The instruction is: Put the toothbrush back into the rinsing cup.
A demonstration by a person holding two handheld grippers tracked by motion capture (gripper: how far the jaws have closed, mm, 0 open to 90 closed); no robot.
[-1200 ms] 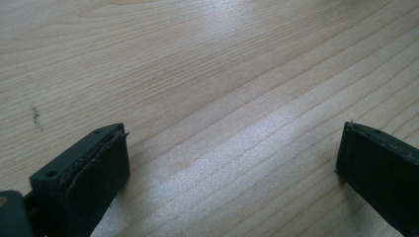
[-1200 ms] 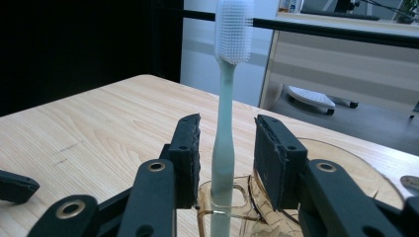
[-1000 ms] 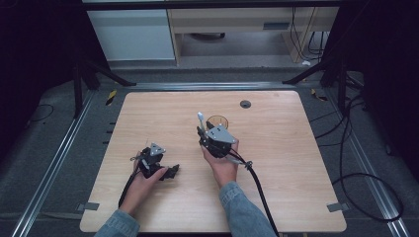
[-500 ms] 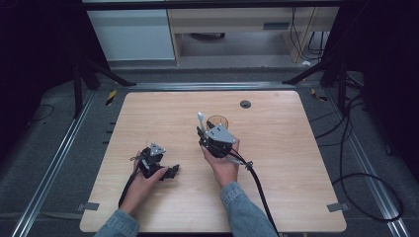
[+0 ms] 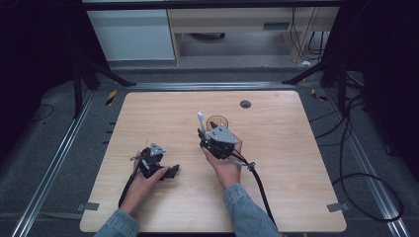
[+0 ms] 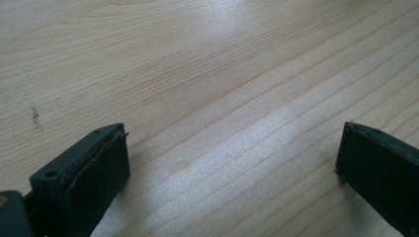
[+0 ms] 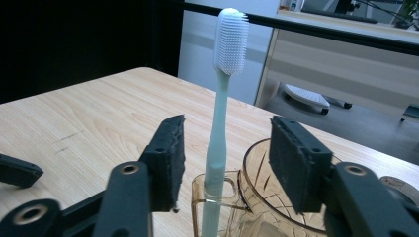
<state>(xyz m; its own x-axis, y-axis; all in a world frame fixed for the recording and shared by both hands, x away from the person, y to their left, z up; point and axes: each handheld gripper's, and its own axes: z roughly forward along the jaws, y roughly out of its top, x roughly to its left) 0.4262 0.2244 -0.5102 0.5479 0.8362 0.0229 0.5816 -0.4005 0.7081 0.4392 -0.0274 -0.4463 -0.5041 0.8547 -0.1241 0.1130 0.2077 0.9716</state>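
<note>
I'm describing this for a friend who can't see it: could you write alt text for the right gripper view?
A pale green toothbrush with white bristles stands upright in a slot on a clear amber cup, between the open black jaws of the right gripper, which do not touch it. Behind lie the wooden table and blurred office furniture.

A pale mint toothbrush (image 7: 221,103) with a white bristle head stands upright, its handle slotted through the handle loop of a clear amber plastic cup (image 7: 267,197). The cup sits upright near the middle of the table (image 5: 296,148).
</note>
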